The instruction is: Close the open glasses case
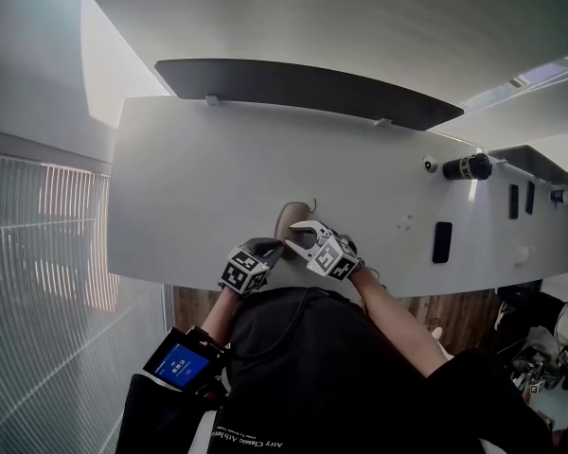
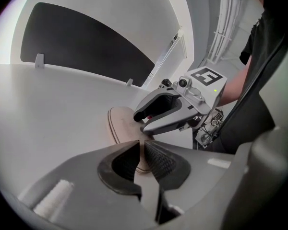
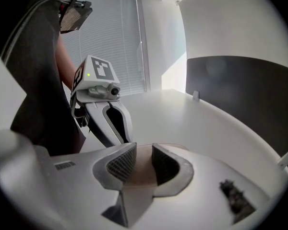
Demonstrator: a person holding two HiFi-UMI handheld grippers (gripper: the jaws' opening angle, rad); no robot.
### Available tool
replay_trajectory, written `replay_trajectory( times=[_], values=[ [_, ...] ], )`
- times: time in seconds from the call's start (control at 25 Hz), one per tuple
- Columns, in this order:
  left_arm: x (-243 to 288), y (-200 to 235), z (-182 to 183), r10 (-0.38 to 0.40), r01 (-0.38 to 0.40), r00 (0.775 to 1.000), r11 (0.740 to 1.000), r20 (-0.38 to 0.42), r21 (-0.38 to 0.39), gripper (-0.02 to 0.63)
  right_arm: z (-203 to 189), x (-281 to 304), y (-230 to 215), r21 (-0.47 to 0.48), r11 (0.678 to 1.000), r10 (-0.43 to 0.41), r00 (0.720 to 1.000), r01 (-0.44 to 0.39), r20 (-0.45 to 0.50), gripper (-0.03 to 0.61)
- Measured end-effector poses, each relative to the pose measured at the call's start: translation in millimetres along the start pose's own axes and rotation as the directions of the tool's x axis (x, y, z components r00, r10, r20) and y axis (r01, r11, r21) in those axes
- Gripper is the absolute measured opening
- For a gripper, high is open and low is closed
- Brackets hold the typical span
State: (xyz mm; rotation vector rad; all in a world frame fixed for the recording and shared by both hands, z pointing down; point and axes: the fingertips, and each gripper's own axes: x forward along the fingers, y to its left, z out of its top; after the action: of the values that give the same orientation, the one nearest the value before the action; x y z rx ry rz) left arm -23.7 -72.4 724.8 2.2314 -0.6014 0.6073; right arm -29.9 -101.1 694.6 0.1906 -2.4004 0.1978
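The tan glasses case (image 1: 290, 218) lies flat near the table's front edge, and a seam runs along its rim (image 2: 116, 126). My left gripper (image 1: 271, 248) sits just left of it at the edge; in the left gripper view its jaws (image 2: 140, 153) are almost together with only a sliver between them and the case's near end beyond. My right gripper (image 1: 303, 231) hovers over the case's near end. Its jaws (image 3: 144, 163) stand a narrow gap apart, and the tan case (image 3: 143, 174) shows through that gap. Nothing is clamped.
The white table (image 1: 199, 187) has a dark panel (image 1: 303, 88) along its far edge. To the right lie a black cylinder (image 1: 467, 167), a small round white item (image 1: 430, 164) and a black rectangular item (image 1: 442, 242). Blinds (image 1: 38, 244) are at the left.
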Motion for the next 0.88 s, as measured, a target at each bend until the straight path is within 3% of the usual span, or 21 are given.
replay_trajectory(
  times=[0.16,0.32,0.4,0.6,0.88],
  values=[
    [1,-1,4,0.008,-0.008,1.0,1.0,0.015,0.009,0.032,-1,-5,-2,-0.009,0.999,-0.032,0.999,0.032,-0.009,0.103],
    [1,0,0,0.005,-0.005,1.0,1.0,0.002,0.009,0.032,-3,-23,-24,0.078,0.978,-0.193,0.981,0.192,0.009,0.103],
    [0,2,-1,0.006,-0.006,1.0,1.0,0.004,0.009,0.032,-13,-24,-27,0.097,0.968,-0.229,0.973,0.23,-0.018,0.103],
    [0,2,4,0.007,-0.007,1.0,1.0,0.025,0.003,0.032,-26,-20,-24,0.191,0.96,-0.203,0.979,0.203,-0.019,0.103],
    [0,6,-3,0.0,0.001,0.999,1.0,0.037,-0.03,0.032,-32,-17,-23,0.211,0.971,-0.116,0.993,0.116,-0.01,0.101]
  ],
)
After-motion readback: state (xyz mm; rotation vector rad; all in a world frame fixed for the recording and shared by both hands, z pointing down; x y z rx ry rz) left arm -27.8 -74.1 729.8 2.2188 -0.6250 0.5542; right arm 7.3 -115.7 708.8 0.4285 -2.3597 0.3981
